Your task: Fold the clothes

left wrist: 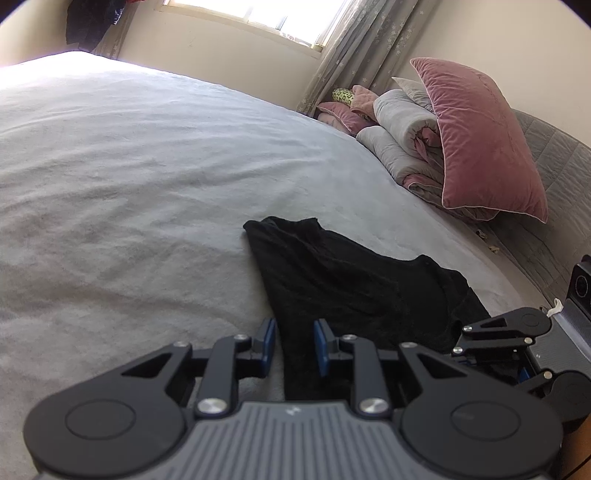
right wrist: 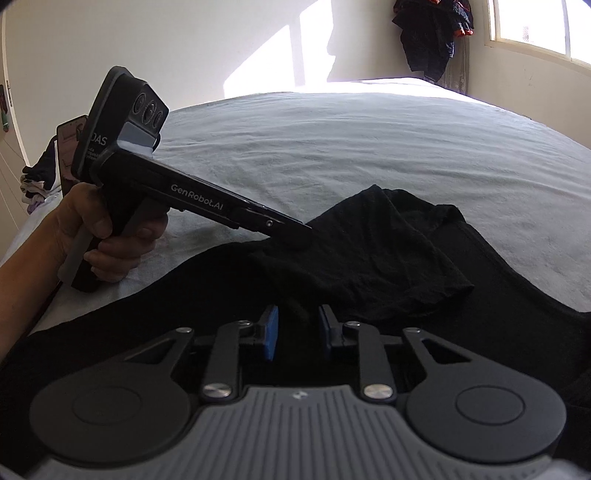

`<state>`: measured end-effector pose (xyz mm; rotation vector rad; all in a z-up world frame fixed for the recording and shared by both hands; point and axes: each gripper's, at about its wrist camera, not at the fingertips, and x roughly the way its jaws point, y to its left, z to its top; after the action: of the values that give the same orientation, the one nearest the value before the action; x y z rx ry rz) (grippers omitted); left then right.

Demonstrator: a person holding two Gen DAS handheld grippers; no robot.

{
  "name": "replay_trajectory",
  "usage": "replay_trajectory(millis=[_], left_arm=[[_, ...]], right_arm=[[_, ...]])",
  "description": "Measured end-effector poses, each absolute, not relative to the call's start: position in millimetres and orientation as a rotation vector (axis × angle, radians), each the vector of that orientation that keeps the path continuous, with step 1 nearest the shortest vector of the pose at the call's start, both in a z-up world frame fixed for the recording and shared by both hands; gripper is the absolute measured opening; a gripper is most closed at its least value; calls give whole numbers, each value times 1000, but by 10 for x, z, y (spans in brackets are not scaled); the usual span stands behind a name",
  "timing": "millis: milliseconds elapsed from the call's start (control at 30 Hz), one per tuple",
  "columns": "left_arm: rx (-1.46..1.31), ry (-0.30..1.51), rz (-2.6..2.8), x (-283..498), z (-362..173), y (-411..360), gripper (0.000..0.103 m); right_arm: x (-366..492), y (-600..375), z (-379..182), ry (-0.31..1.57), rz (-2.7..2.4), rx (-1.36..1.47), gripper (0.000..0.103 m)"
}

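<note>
A black garment [left wrist: 354,280] lies rumpled on the grey bed sheet [left wrist: 147,177], one part folded over itself [right wrist: 388,251]. My left gripper [left wrist: 293,341] is open and low over the garment's near left edge, with a strip of black cloth between its blue pads [left wrist: 320,345]. In the right wrist view a hand [right wrist: 99,229] holds that left gripper [right wrist: 295,234], tip down on the cloth. My right gripper [right wrist: 298,328] is open just above the garment, blue pads [right wrist: 271,332] apart. It also shows at the right edge of the left wrist view [left wrist: 465,343].
A pink pillow [left wrist: 487,147] and a rolled grey duvet [left wrist: 399,122] are stacked against the padded headboard [left wrist: 554,166]. Dark clothes [right wrist: 432,33] hang in the corner by the window. A small heap of clothes [right wrist: 37,177] sits past the bed's left edge.
</note>
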<state>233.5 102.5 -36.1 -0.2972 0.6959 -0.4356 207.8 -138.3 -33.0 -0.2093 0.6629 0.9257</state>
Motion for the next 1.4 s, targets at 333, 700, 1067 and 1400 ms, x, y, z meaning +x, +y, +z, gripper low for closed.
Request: replay_trajectory(millis=[333, 700, 1067, 1400], left_arm=[[-293, 612, -473, 2171, -54, 1083, 25], [82, 680, -620, 2000, -312, 608, 25], [-32, 596, -698, 1892, -165, 797, 44], [-104, 690, -698, 2069, -376, 622, 45]], right_arm=[[1991, -1403, -310, 690, 938, -281, 6], [2236, -1700, -189, 572, 766, -16, 44], [2436, -1727, -235, 577, 557, 37, 52], [2308, -2187, 170, 646, 312, 188, 55]])
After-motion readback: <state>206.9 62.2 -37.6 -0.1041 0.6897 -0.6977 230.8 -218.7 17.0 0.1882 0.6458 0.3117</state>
